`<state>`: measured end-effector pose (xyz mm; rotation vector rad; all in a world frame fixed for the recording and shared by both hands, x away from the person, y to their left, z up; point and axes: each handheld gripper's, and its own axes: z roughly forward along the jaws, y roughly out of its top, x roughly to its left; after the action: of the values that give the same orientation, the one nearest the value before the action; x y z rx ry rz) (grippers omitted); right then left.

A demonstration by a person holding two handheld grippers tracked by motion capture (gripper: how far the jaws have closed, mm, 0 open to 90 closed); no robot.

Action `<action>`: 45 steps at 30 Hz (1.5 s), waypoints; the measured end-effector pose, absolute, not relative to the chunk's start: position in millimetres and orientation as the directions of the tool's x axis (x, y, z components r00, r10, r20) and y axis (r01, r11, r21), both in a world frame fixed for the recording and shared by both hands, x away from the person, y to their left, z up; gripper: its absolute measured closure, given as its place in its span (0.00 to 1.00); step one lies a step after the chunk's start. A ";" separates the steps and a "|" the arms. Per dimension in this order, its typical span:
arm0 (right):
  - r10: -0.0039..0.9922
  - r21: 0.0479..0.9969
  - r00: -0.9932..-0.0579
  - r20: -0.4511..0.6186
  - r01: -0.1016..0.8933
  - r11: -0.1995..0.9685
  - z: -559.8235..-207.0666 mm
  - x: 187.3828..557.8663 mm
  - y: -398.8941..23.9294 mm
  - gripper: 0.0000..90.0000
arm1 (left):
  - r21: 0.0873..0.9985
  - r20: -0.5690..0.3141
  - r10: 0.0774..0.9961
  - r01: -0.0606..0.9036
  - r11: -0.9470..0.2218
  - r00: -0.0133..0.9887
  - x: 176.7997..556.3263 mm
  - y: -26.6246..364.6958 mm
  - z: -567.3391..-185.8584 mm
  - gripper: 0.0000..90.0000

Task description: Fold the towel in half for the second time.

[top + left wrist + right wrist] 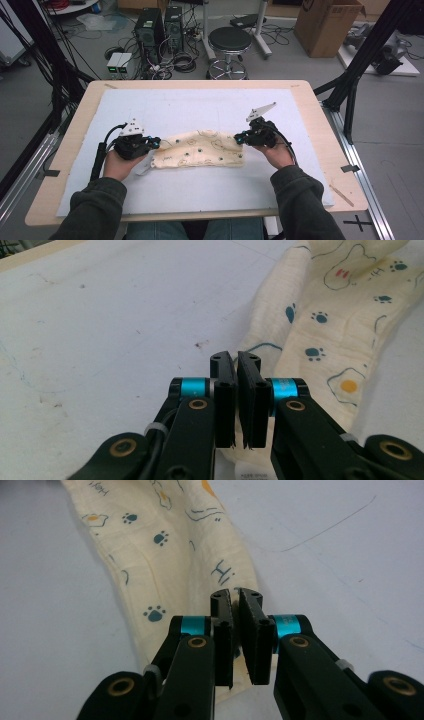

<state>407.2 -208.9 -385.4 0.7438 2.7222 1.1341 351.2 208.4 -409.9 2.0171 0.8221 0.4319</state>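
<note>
At opposite ends of the cream printed cloth (200,149), left gripper (156,143) and right gripper (239,138), jaws clamped on its edges.

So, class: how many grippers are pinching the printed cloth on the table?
2. The left gripper is shut on the cloth at its left end; the right gripper is shut on its right end.

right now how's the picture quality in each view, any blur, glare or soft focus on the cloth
High view: even light, no glare, cream printed cloth small and soft. Left gripper view: paw prints fairly sharp, the left gripper throws a faint shadow. Right gripper view: right gripper crisp, cloth softer toward the top edge.
</note>
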 end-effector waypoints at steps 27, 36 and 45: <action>0.463 0.670 -0.880 0.105 0.407 0.621 -415.9 377.4 -220.2 0.94 | 0.811 0.013 0.647 0.371 -0.453 0.762 323.2 209.9 -425.1 0.95; 0.459 0.664 -0.884 0.091 0.398 0.633 -420.5 373.5 -220.0 0.93 | 0.781 0.045 0.625 0.363 -0.508 0.779 318.2 205.1 -427.3 0.95; 0.450 0.665 -0.889 0.089 0.389 0.637 -423.9 367.9 -222.6 0.87 | 0.744 0.061 0.637 0.390 -0.542 0.768 317.7 200.1 -431.4 0.94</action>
<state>367.9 -222.6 -423.9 0.7095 2.7650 1.0930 317.7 200.1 -431.4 2.2081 0.7624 0.4212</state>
